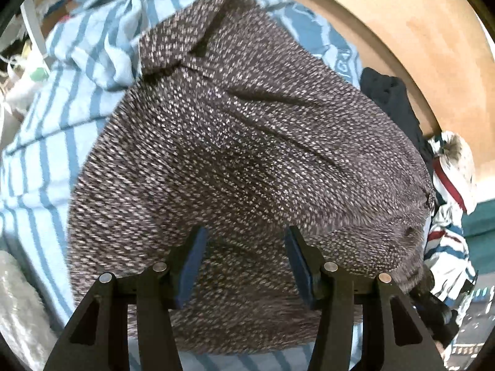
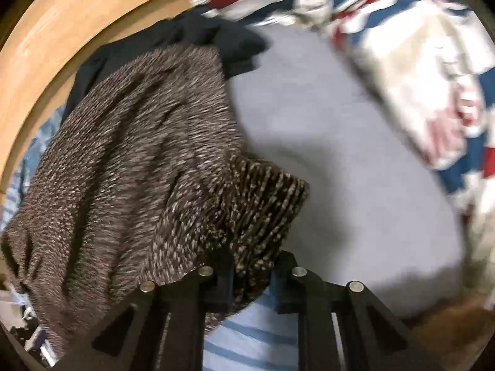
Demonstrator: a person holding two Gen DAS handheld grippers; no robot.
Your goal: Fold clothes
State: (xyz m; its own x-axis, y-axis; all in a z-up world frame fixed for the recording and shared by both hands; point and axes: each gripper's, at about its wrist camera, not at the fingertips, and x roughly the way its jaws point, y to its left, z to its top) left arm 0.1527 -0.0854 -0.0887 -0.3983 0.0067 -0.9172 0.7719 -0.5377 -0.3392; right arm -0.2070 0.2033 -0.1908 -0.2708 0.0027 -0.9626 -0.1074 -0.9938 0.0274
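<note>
A brown-and-white flecked knit sweater (image 1: 247, 142) lies spread on the striped bedding and fills most of the left wrist view. My left gripper (image 1: 246, 247) hovers over its near part, open, with the blue pads (image 1: 193, 266) wide apart and nothing clamped. In the right wrist view the sweater (image 2: 123, 167) is lifted and draped to the left. Its ribbed hem (image 2: 263, 198) runs down between the black fingers. My right gripper (image 2: 251, 278) is shut on that hem; the fabric hides the fingertips.
Blue-and-white striped bedding (image 1: 55, 130) lies underneath. A wooden board (image 1: 402, 31) curves along the far side. A dark navy garment (image 2: 198, 34), a grey cloth (image 2: 340, 160) and a red, white and blue striped garment (image 2: 417, 71) lie beside the sweater.
</note>
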